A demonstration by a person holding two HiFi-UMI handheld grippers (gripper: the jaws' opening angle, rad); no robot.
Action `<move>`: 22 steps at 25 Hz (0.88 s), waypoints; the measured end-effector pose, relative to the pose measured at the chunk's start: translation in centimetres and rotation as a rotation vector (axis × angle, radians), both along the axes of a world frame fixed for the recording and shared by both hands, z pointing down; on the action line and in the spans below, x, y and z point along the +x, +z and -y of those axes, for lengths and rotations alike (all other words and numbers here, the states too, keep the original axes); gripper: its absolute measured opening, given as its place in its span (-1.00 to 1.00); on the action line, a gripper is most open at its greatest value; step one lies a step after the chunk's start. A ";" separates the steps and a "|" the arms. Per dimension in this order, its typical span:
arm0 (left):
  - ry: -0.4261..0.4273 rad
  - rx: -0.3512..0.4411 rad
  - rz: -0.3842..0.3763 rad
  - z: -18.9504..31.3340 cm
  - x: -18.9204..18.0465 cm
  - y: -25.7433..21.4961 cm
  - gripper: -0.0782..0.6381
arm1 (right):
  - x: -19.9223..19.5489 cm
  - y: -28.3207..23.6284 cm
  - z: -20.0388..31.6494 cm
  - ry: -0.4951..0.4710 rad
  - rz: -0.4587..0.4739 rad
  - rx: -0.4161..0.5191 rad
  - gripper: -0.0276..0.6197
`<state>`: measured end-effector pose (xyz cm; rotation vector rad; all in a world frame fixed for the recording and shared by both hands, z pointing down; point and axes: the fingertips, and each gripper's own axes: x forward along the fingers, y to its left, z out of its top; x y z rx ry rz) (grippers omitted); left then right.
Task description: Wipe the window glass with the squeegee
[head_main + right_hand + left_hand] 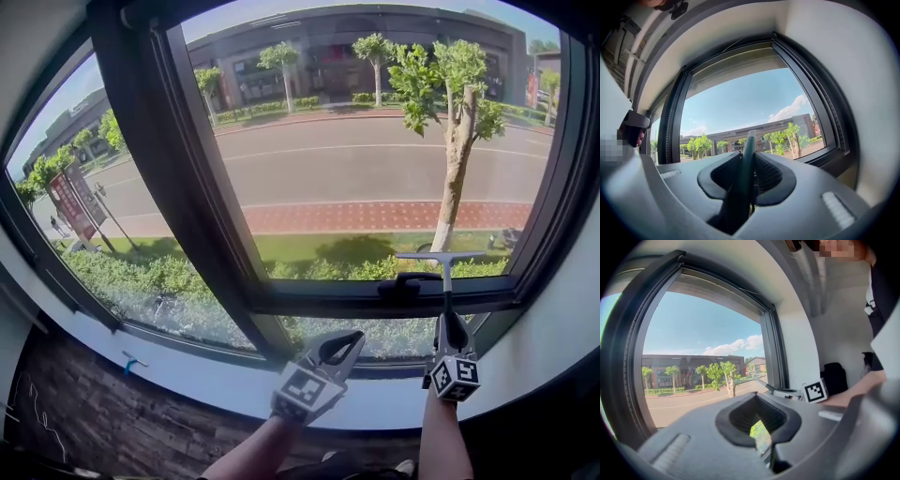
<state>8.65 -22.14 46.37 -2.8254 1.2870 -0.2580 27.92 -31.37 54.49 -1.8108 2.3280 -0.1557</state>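
Glass: the right pane (375, 169) is within reach, with a bright street beyond it; no streaks can be made out.
Squeegee (441, 255): the blade sits level, low on that pane near the bottom frame and right of centre. Whether the rubber touches the glass cannot be told.
Right gripper (451, 326): jaws clamped on the dark handle, which stands upright between them.
Left gripper (337, 347): jaws drawn together on nothing, over the white sill (187, 375), just left of the other gripper.
Doing it well: probably keep the blade level, press evenly, pull straight overlapping strokes, and steer clear of the black window handle (405, 283) just left of the shaft.
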 end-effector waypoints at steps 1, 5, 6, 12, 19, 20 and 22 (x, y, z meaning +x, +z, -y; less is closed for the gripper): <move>-0.002 -0.004 0.001 0.0 -0.1 0.2 -0.77 | 0.0 0.3 0.0 0.000 0.001 -0.002 -0.61; -0.006 -0.016 0.008 0.1 -0.3 0.8 -0.77 | 0.0 1.5 -0.1 -0.001 0.008 -0.023 -0.61; -0.006 -0.017 0.009 0.1 -0.3 0.9 -0.77 | -0.1 1.8 -0.1 -0.001 0.009 -0.027 -0.61; -0.019 -0.034 0.012 0.3 -0.9 1.9 -0.77 | -0.2 3.8 0.0 -0.005 0.016 -0.059 -0.61; -0.024 -0.040 0.012 0.4 -1.0 2.1 -0.77 | -0.2 4.4 0.0 -0.007 0.012 -0.074 -0.61; -0.023 -0.043 0.012 0.3 -1.0 2.2 -0.77 | -0.3 4.6 -0.1 -0.009 0.011 -0.081 -0.61; -0.022 -0.048 0.012 0.2 -1.0 2.2 -0.77 | -0.2 4.9 -0.1 -0.010 0.019 -0.092 -0.61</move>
